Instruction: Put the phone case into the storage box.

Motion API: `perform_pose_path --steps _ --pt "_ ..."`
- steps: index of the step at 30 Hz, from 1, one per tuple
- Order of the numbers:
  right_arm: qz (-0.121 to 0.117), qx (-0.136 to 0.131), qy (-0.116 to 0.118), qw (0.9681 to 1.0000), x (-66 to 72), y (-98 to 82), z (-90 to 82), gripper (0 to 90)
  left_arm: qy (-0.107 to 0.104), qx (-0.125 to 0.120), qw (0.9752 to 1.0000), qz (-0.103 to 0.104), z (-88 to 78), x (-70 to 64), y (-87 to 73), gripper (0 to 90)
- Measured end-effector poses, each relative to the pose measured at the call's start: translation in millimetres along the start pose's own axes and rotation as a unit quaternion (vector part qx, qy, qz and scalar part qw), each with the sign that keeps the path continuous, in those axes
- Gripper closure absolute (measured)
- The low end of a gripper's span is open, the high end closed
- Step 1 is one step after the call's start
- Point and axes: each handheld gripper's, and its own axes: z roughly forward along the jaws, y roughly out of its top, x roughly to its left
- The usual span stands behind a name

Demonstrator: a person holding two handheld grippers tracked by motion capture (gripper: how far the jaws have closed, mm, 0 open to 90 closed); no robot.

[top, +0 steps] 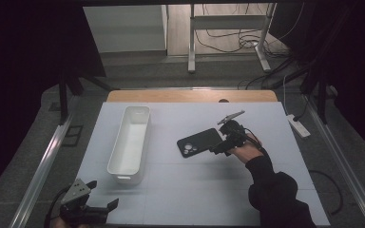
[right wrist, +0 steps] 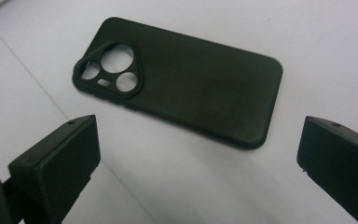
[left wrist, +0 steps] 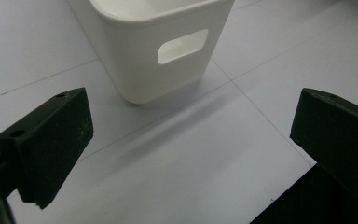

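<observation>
Right gripper (right wrist: pixel 196 158), jaws wide, sits just short of the case (right wrist: pixel 182 79); its long axis runs across the jaws.

A table (top: pixel 180 190) covered by a pale blue-white sheet is seen in the middle of the frame. A long white bin (top: pixel 129 142) is placed on its left part, and a black phone case (top: pixel 198 142) is laid flat near the centre.
</observation>
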Motion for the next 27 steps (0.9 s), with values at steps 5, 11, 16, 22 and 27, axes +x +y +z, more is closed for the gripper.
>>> perform_pose_path --steps 5,11,16,22,27 --pt "0.0 0.004 -0.002 1.0 -2.2 8.4 3.7 0.8 0.0 0.0 1.0 0.0 -0.2 0.0 0.0 0.0" --pt "0.003 0.008 -0.004 1.0 -3.8 18.0 8.7 0.9 -0.001 0.0 1.0 0.001 -0.2 0.0 -0.1 0.0" --pt "0.004 0.011 -0.01 0.9999 -3.5 26.2 12.7 0.3 -0.001 -0.001 1.0 0.0 -0.3 0.1 -0.1 0.0" --pt "0.001 0.019 -0.015 0.9997 -4.2 33.1 18.0 0.0 -0.002 -0.001 1.0 0.0 -0.3 0.3 -0.2 0.0" --pt "0.013 0.019 -0.02 0.9995 -6.7 37.9 23.2 0.0 -0.002 -0.001 1.0 0.0 -0.4 0.2 -0.2 0.0"
